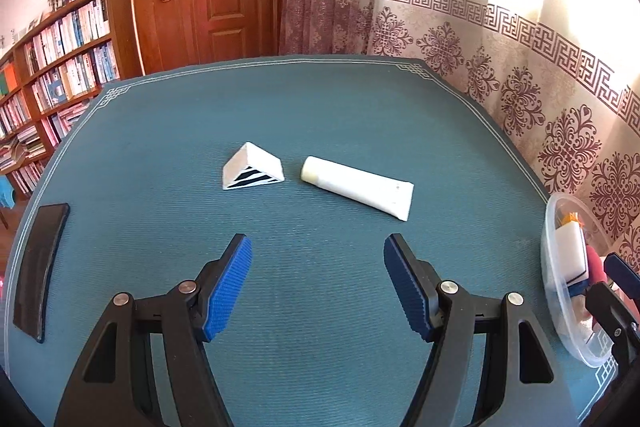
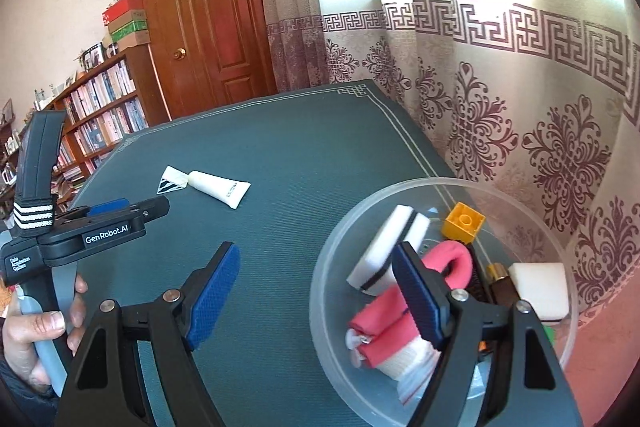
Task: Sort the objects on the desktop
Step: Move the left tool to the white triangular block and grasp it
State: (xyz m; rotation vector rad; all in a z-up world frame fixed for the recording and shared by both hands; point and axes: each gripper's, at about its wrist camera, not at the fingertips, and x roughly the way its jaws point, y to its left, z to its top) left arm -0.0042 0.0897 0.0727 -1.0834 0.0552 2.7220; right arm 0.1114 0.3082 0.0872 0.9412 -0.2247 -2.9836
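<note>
White tube (image 1: 357, 186) is seen lying flat on the teal mat (image 1: 160, 147), apart from both grippers, with a striped white wedge (image 1: 252, 169) just beside its cap end. Left gripper (image 1: 318, 287) is held spread and empty, short of the tube. Right gripper (image 2: 316, 291) is likewise spread and empty, one finger over the clear bowl (image 2: 332, 267) of sorted items.

A white triangle block with black stripes on one face (image 1: 252, 169) lies in the middle of the frame. Just to its right lies a white squeeze tube (image 1: 358, 187), flat on its side, cap toward the block. At the right edge sits a clear plastic bowl (image 2: 332, 267), full of small things.
</note>
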